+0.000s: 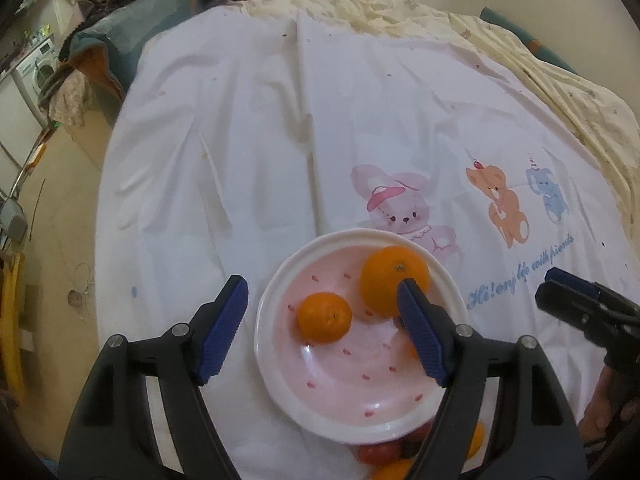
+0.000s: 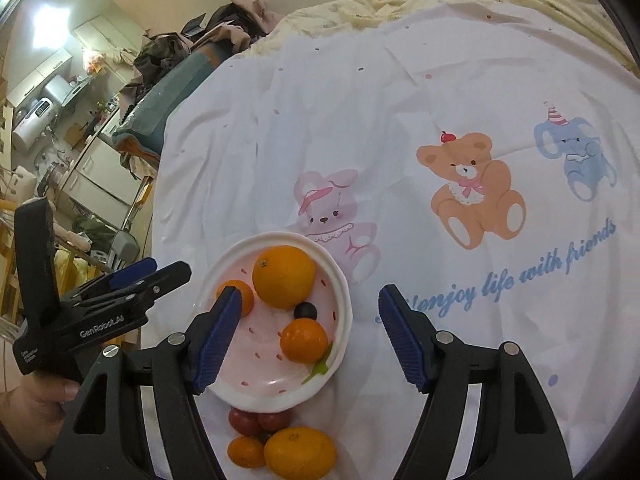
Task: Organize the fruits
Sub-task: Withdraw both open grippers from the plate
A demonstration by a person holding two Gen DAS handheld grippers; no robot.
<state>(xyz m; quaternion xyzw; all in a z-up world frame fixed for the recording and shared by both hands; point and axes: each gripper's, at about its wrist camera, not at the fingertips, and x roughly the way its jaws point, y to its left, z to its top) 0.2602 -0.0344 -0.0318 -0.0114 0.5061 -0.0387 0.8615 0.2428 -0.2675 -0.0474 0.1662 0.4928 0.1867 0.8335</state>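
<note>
A pink plate (image 1: 360, 237) with a white rim lies on a white cartoon-print sheet. On it are a big orange (image 1: 394, 280) and a small mandarin (image 1: 324, 317). The right wrist view shows the same plate (image 2: 260, 378) with the big orange (image 2: 284, 276), a mandarin (image 2: 244, 294) half hidden by a finger, a dark berry (image 2: 306, 311) and a leafy mandarin (image 2: 304, 340). Beside the plate's near rim lie two red tomatoes (image 2: 258, 420), a small mandarin (image 2: 246, 451) and an orange (image 2: 300, 453). My left gripper (image 1: 320, 284) and right gripper (image 2: 310, 292) hover open above the plate, holding nothing.
The white sheet (image 1: 280, 140) with a rabbit, a bear and an elephant covers a bed; a cream quilt (image 1: 540, 52) lies at its far side. The bed's left edge drops to a floor with clutter, clothes and a washing machine (image 1: 40, 68). A hand (image 2: 36, 404) holds the left gripper.
</note>
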